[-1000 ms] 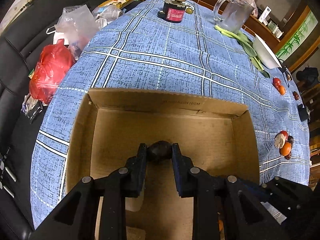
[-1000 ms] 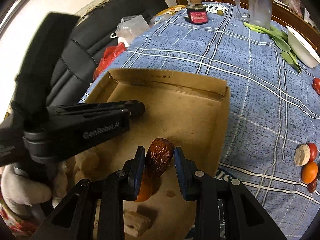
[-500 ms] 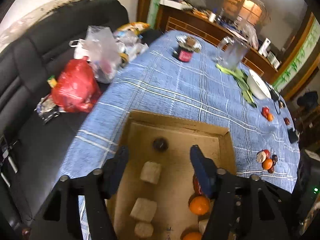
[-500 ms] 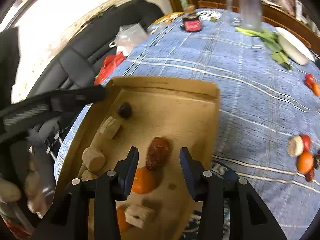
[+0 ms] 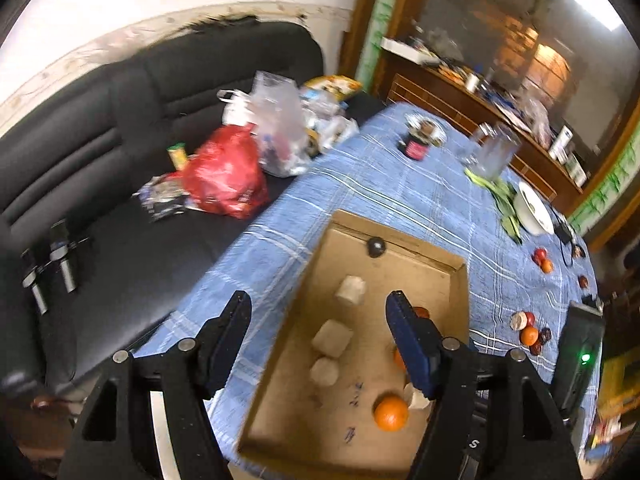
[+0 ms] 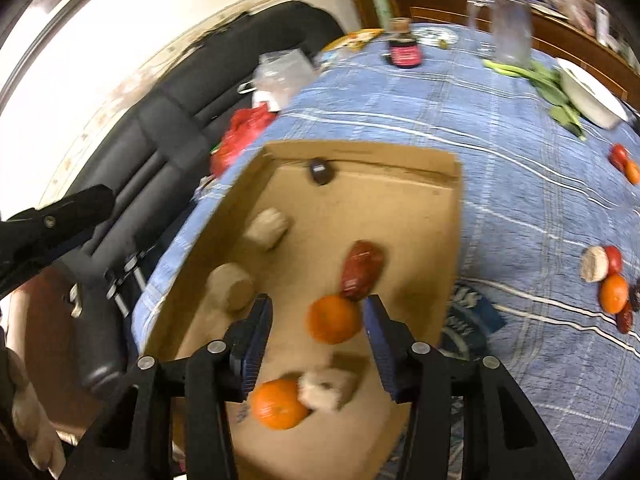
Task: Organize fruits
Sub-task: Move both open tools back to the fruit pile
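A shallow cardboard box (image 5: 460,276) (image 6: 450,216) lies on the blue plaid tablecloth. Inside it are a dark round fruit (image 5: 376,246) (image 6: 321,171) by the far wall, a red date (image 6: 362,270), two oranges (image 6: 334,319) (image 6: 278,403) and several beige lumps (image 5: 350,290) (image 6: 267,222). My left gripper (image 5: 318,320) is open and empty, high above the box's left side. My right gripper (image 6: 316,322) is open and empty above the near orange. More fruit lies on the cloth at the right (image 5: 530,330) (image 6: 608,276).
A black sofa (image 5: 100,140) with red (image 5: 226,172) and clear plastic bags stands left of the table. A dark jar (image 6: 404,50), a glass jug (image 5: 492,152), greens and a white bowl (image 6: 592,96) stand at the table's far end.
Both grippers opened and let go: the dark fruit and the red date now lie in the box. Both grippers then rose and pulled back from the box.
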Available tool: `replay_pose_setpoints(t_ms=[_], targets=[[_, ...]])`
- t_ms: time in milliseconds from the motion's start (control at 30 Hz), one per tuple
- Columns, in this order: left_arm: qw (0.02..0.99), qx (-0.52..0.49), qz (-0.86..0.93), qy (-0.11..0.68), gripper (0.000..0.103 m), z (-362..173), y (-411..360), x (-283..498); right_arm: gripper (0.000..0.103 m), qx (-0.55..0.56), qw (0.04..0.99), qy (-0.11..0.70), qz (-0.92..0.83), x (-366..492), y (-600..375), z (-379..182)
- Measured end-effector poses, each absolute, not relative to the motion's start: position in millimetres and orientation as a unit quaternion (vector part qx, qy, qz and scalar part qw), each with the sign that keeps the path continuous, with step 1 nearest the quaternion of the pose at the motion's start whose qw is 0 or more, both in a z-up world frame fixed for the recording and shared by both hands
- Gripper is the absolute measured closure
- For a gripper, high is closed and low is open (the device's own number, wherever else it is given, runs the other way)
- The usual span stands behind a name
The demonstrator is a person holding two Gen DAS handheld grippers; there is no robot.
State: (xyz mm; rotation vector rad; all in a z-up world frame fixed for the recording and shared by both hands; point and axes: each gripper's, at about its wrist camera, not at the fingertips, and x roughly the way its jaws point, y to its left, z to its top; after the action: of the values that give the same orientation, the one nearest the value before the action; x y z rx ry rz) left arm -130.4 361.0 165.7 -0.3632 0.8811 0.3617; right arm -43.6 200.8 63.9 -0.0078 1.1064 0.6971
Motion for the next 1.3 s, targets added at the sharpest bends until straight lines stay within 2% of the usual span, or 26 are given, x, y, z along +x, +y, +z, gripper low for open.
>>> replay_pose_setpoints(t_ms=[233,367,567,1100,1300], targets=[[0.875,-0.188,0.218,0.389,0.034,194.9,359.1,-175.4,0.048,-0.036,0.779,0.497,0.380,-78.1,212.2,79.1],[0.881,-0.182,0.219,0.377,0.034,207.1,346.9,-183.0,0.042,-0.035,0.783,0.488,0.384,-85.5,201.6,86.9],[0.892,-0.158,0.210,0.369,0.034,214.9,321.6,-184.6,0.042,-0.029,0.792,0.484,0.372,-88.8,179.8,91.5],[0.891,-0.189,0.180,0.371,0.034,199.7,295.4,-185.2,0.040,-0.033,0.800,0.500,0.329,-92.1,134.3,84.2],[0.882,-0.191,0.154,0.404,0.034,175.8,271.1,-161.7,0.040,-0.016,0.804,0.508,0.309,-84.0,104.8,76.5]])
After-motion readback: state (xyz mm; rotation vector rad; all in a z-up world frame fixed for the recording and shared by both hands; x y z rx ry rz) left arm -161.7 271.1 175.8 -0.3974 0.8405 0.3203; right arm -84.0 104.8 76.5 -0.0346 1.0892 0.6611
